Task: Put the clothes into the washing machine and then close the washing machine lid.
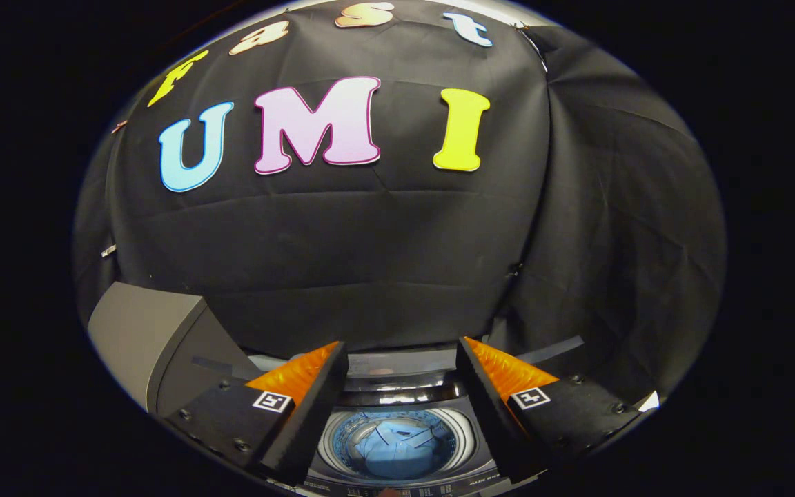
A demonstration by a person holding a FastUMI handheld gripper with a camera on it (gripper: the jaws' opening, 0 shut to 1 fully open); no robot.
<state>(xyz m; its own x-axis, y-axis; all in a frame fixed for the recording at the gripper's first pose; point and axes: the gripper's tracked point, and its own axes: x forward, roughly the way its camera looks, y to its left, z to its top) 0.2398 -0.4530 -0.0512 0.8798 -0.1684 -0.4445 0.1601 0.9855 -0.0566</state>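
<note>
The gripper (pixel 401 359) sits above the washing machine (pixel 397 404), fingers spread wide apart and holding nothing. Between the fingers and below them, the round drum opening (pixel 395 442) is in plain sight, and the blue clothes (pixel 397 445) lie crumpled inside the drum, well clear of both fingers. The lid (pixel 145 338) is open: a grey panel standing tilted up beyond the left finger, at the left side of the machine. The machine's control strip (pixel 404 491) runs along its near edge, under the drum opening. Black cloth wall (pixel 370 255) hangs just beyond the machine, filling the space ahead of the fingers.
</note>
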